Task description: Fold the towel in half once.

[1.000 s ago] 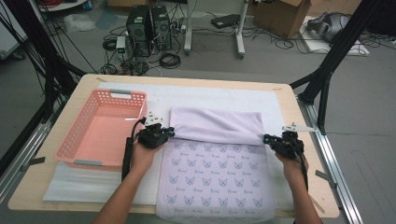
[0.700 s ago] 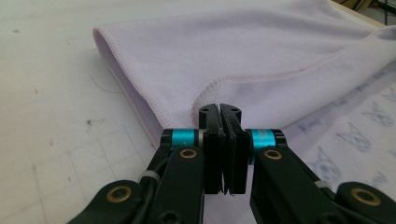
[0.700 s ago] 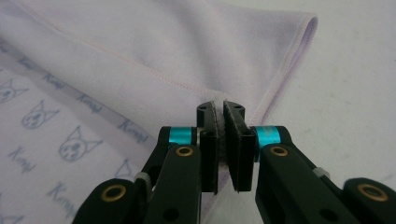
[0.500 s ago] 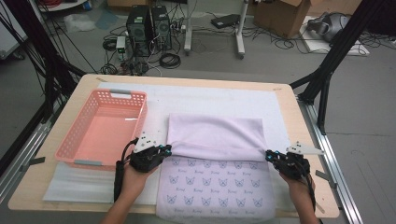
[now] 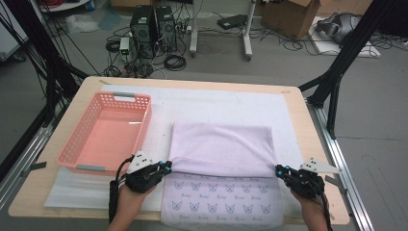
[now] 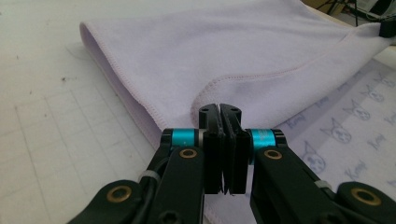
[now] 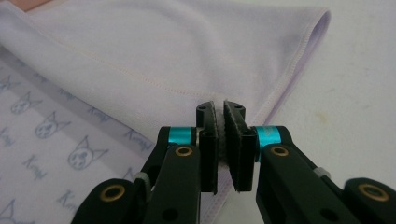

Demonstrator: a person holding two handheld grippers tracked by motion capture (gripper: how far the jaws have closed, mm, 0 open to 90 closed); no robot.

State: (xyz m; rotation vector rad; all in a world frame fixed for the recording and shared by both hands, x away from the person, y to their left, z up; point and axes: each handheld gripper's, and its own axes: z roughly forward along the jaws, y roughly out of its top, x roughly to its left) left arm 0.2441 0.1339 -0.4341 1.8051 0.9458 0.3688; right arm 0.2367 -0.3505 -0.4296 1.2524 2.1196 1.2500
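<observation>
High view: a lilac towel (image 5: pixel 221 163) lies on a white mat (image 5: pixel 216 103) on a wooden table (image 5: pixel 317 144). All places here are given from the towel. Its far half has been folded over toward the person, so the plain back faces up, while a strip printed with small cat faces stays uncovered nearest the person. A pink basket (image 5: pixel 108 132), with nothing in it, stands just to the towel's left. The left gripper (image 5: pixel 166 167) pinches the left corner of the folded-over edge, and the right gripper (image 5: pixel 280 169) pinches the right corner. Both forearms come in from the near table edge, hands low and roughly level with each other, one at each side of the towel.

Left gripper view: the black jaws stand pressed together on the towel's hemmed corner (image 6: pixel 205 91), with fabric running away beyond them.

Right gripper view: the jaws are clamped on the opposite hemmed corner (image 7: pixel 219 126), and a thin wad of cloth shows between the pads.

The step in hand looks like folding the towel in half toward the person. Next, the corners likely need carrying on until they meet the near edge, both hands kept level so the hems line up, then lowering and release.
</observation>
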